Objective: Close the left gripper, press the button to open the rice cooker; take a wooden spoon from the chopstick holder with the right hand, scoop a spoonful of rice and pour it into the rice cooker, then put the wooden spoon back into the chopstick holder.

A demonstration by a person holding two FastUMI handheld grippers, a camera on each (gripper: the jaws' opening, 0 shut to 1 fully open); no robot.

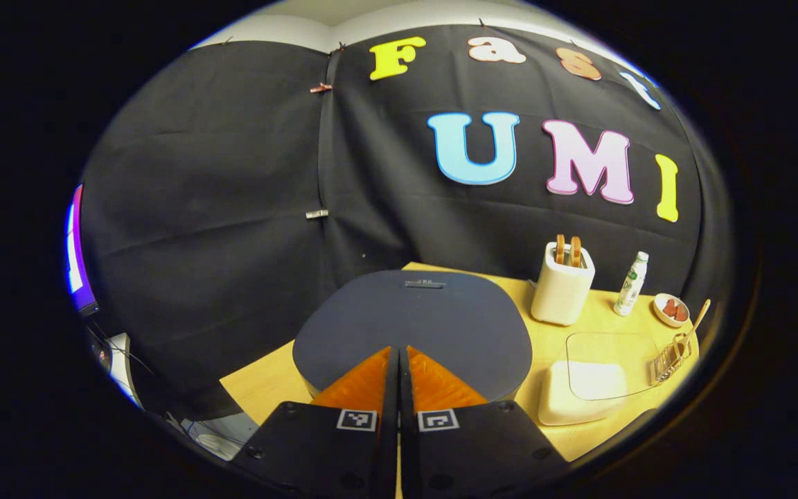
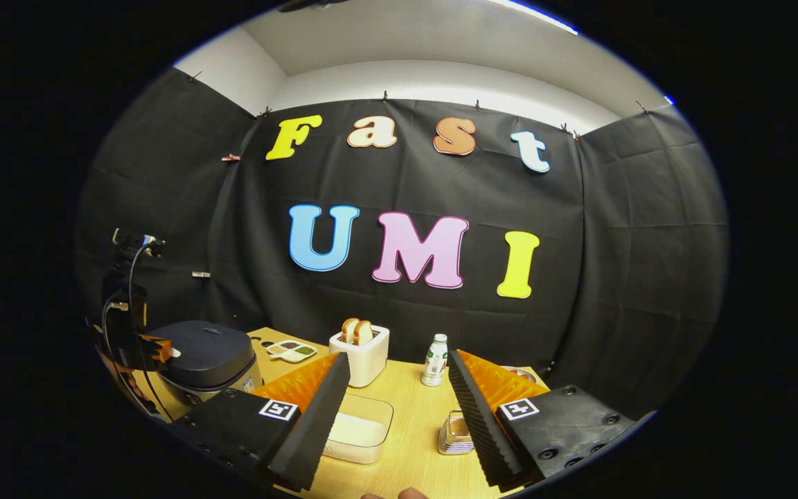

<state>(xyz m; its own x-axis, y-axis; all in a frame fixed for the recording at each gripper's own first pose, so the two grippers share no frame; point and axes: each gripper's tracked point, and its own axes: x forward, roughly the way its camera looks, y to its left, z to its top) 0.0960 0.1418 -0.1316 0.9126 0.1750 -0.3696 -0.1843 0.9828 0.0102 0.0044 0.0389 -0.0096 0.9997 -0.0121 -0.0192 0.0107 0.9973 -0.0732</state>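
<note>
In the left gripper view, the left gripper (image 1: 399, 350) has its 2 fingers pressed together with no gap between them, and their tips lie over the near edge of the rice cooker (image 1: 413, 326). The cooker's lid is dark, smooth and rounded, down and closed, with a small flat latch or handle strip near its far edge. It stands at the left end of the light wooden table (image 1: 260, 388).

To the right of the cooker stands a white toaster (image 1: 562, 291) with 2 slices of bread standing up in its slots. Beyond it is a small white bottle (image 1: 631, 284), and next to that a small bowl (image 1: 670, 309) with something reddish in it. Nearer sits a clear rectangular container of white rice (image 1: 589, 388). At its right is the wire chopstick holder (image 1: 672, 355), with the wooden spoon (image 1: 695, 322) standing tilted in it, handle up.

In the right gripper view, the right gripper (image 2: 399, 378) has its jaws spread wide, holding nothing. Between its fingers lie the rice container (image 2: 357, 430) and the chopstick holder (image 2: 456, 433). The rice cooker (image 2: 208, 357) sits far left with the left gripper (image 2: 162, 348) at its near side.
</note>
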